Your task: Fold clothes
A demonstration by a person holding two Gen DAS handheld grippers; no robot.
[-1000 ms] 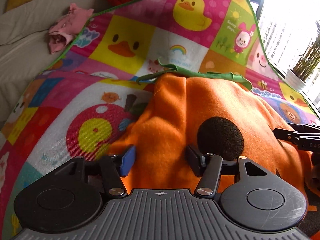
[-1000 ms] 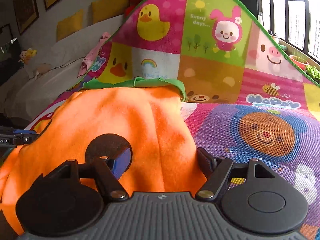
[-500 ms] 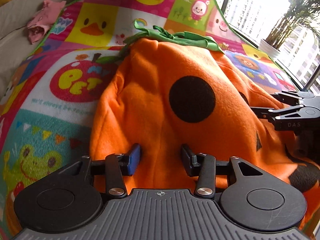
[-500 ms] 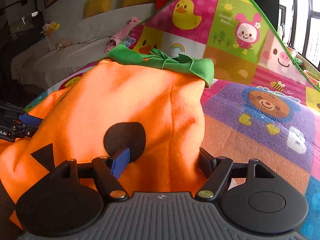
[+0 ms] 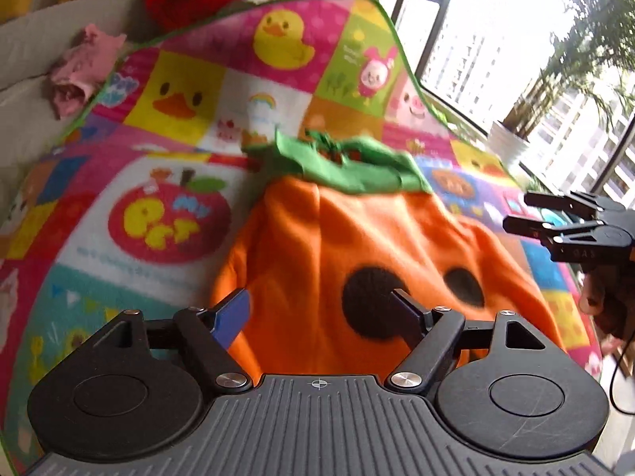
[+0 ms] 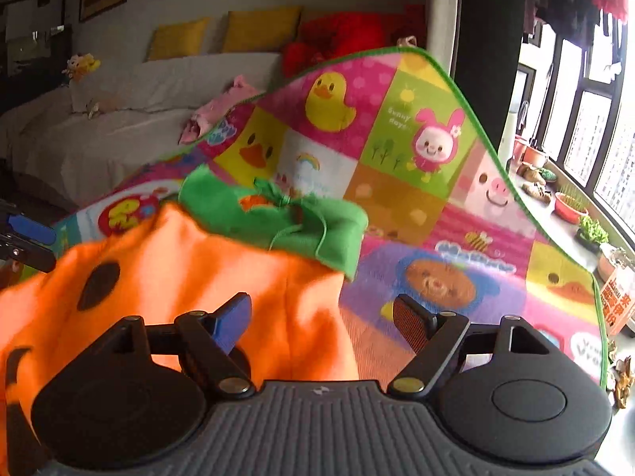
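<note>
An orange fleece pumpkin garment (image 5: 309, 238) with black dots and a green collar (image 5: 357, 166) lies on the colourful play mat (image 5: 178, 91). My left gripper (image 5: 317, 303) hovers over its near hem. Its jaws are opening wide and the pads are off the fabric, which lies below and between them. My right gripper (image 6: 321, 309) hangs above the garment's (image 6: 178, 269) right edge, its jaws also opening and gripping nothing. The collar (image 6: 278, 222) is rumpled and blurred. Each gripper shows in the other's view: right gripper (image 5: 571, 218), left gripper (image 6: 24, 234).
A pink cloth (image 6: 222, 107) lies at the mat's far corner on a white sofa (image 6: 99, 135) with yellow cushions and red plush. Plant pots (image 6: 567, 206) line the window sill on the right. A hand (image 5: 595, 301) holds the right gripper.
Both grippers have risen and drawn back from the garment. The left jaws have spread wide and let go of the orange fabric. The right jaws are slightly wider.
</note>
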